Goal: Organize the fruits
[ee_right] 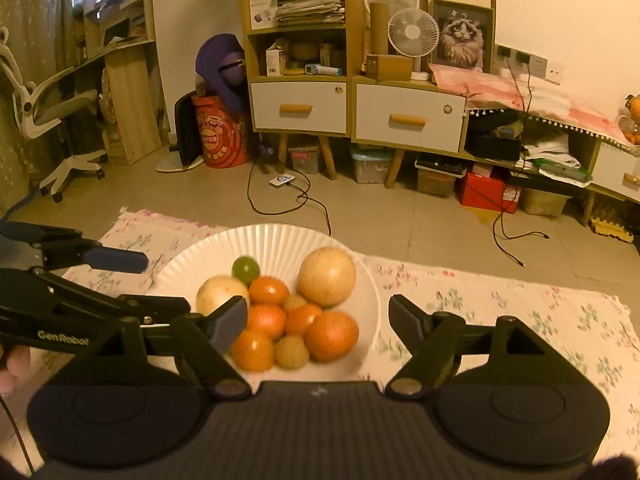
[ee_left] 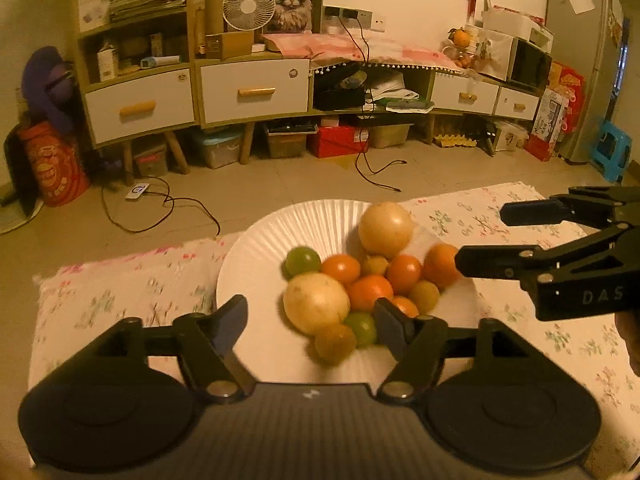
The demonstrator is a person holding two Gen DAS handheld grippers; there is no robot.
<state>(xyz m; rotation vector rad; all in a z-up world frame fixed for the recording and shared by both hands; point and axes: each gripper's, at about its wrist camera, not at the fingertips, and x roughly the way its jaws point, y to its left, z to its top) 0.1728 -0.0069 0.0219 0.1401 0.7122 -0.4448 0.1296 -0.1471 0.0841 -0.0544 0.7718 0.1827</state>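
Observation:
A white ribbed paper plate (ee_left: 256,248) (ee_right: 224,248) on a floral cloth holds a pile of fruit: two large pale yellow round fruits (ee_left: 385,229) (ee_right: 327,276), several orange fruits (ee_left: 404,274) (ee_right: 332,336), small green ones (ee_left: 303,261) (ee_right: 245,269) and small brownish ones (ee_left: 335,344) (ee_right: 291,352). My left gripper (ee_left: 310,320) is open and empty, its fingers either side of the near fruits. My right gripper (ee_right: 318,322) is open and empty over the plate's right part; it also shows in the left wrist view (ee_left: 480,236).
The floral cloth (ee_left: 112,304) (ee_right: 520,312) covers the low surface. Beyond lies a tiled floor with loose cables (ee_left: 160,208) (ee_right: 288,200), a long cabinet with white drawers (ee_left: 256,92) (ee_right: 408,120), storage boxes under it, a blue stool (ee_left: 612,152) and an office chair (ee_right: 52,120).

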